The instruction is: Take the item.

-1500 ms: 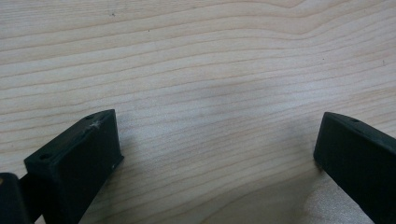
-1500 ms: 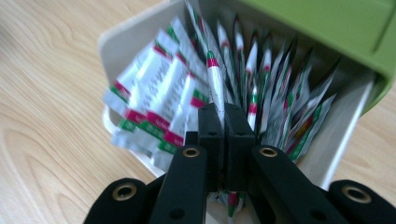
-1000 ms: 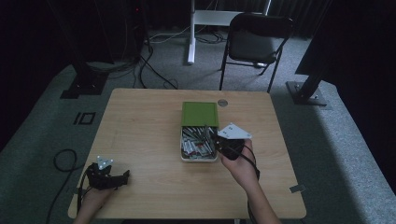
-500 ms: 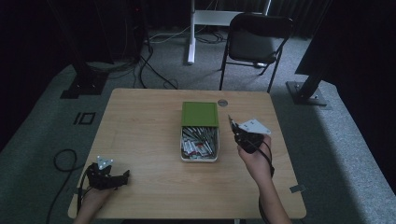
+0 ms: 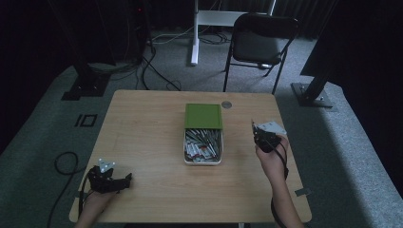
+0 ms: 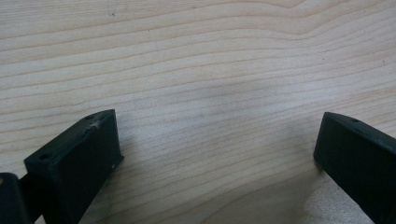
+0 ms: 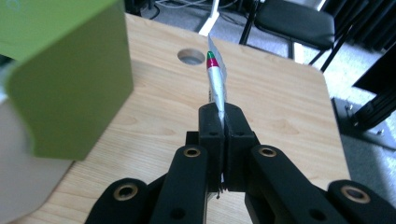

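your right gripper point(image 5: 254, 127) hangs above bare table point(image 5: 142, 142) between the open box point(image 5: 203, 145) and the table's right edge, with free wood all round it; the round hole point(image 5: 226, 104) lies farther toward the far edge. your left gripper point(image 5: 124, 179) rests low near the near left corner, close to that edge.

the right gripper view shows what the high view cannot: the jaws are clenched on a silver packet point(image 7: 215, 86) with a red and green tip. its long axis runs straight out along the jaws, tip pointing away toward the hole point(image 7: 191, 56), the green lid point(image 7: 65, 79) close at its left.

the left gripper view shows jaws spread wide over plain wood, gripping nothing.
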